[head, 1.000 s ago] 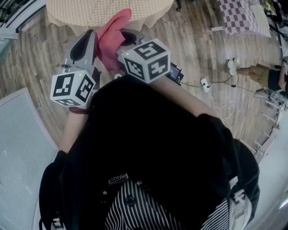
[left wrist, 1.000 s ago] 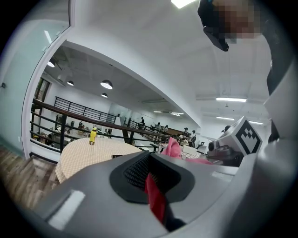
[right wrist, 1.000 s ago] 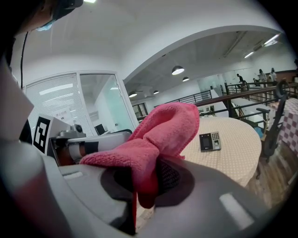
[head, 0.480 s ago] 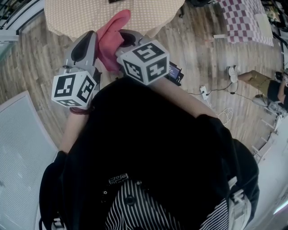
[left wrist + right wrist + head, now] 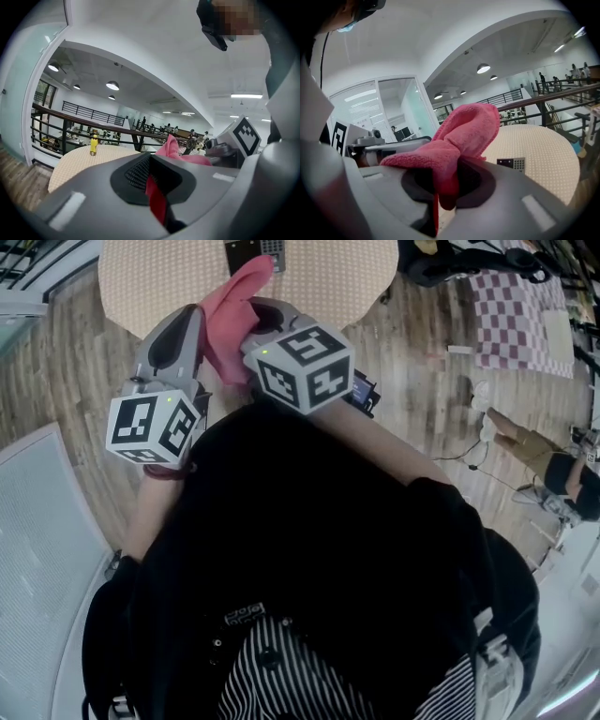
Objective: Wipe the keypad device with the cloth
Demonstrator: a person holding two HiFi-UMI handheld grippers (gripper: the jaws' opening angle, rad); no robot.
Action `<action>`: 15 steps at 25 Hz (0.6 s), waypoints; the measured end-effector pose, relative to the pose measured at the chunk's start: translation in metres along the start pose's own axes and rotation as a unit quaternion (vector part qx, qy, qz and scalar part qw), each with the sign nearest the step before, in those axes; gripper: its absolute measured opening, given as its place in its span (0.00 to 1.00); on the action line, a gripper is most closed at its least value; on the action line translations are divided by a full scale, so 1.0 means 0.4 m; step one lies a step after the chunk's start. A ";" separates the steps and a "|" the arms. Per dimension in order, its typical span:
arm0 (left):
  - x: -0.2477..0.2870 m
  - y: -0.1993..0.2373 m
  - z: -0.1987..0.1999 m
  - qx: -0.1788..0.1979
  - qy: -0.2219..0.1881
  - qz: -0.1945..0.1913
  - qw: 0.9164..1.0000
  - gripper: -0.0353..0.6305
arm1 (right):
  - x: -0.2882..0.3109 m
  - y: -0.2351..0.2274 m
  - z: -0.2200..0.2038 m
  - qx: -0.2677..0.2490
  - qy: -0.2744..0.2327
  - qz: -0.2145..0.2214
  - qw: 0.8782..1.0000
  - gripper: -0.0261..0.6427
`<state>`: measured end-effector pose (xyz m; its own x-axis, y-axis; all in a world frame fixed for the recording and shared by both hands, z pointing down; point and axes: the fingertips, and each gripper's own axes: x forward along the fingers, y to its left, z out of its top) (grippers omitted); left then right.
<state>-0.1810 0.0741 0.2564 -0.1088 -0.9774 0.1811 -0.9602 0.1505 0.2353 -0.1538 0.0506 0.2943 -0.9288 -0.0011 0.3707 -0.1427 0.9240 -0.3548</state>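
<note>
The keypad device (image 5: 255, 253) lies flat on the round bench (image 5: 159, 282) with the dotted cover, and nothing touches it. The pink cloth (image 5: 230, 320) is well apart from the keypad device, on the person's side of it, raised in the air close before the person's chest. Both tools hold it. The left tongs (image 5: 157, 187) are closed on a narrow fold of the cloth, which shows as a red strip pinched between the two jaws. The right tongs (image 5: 443, 187), just beside them, are closed on another part, and a big loose lobe of the cloth stands up above these jaws toward the keypad device. So, as I judge it, only the first part is done – the cloth is picked up and firmly held – while the wiping itself has not begun, because the cloth has no contact with the keypad device. What is left, I think, is to carry the cloth over to the keypad device, lay it on the top face and rub across the keys; perhaps one pair of tongs must let go first to steady the keypad device – this I cannot know from here
</note>
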 end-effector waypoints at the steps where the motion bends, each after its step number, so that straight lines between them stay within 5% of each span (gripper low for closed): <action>1: 0.017 0.003 0.015 0.001 -0.001 0.007 1.000 0.05 | 0.008 -0.015 0.019 0.000 0.000 0.008 1.000 0.14; 15: 0.186 0.034 0.049 0.006 0.018 0.061 0.998 0.05 | 0.098 -0.160 0.086 0.028 0.019 0.082 0.996 0.14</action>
<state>-0.2073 0.0005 0.2544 -0.2159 -0.9459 0.2422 -0.9434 0.2660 0.1981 -0.1928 -0.0216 0.3022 -0.9276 0.1633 0.3361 -0.0101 0.8882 -0.4593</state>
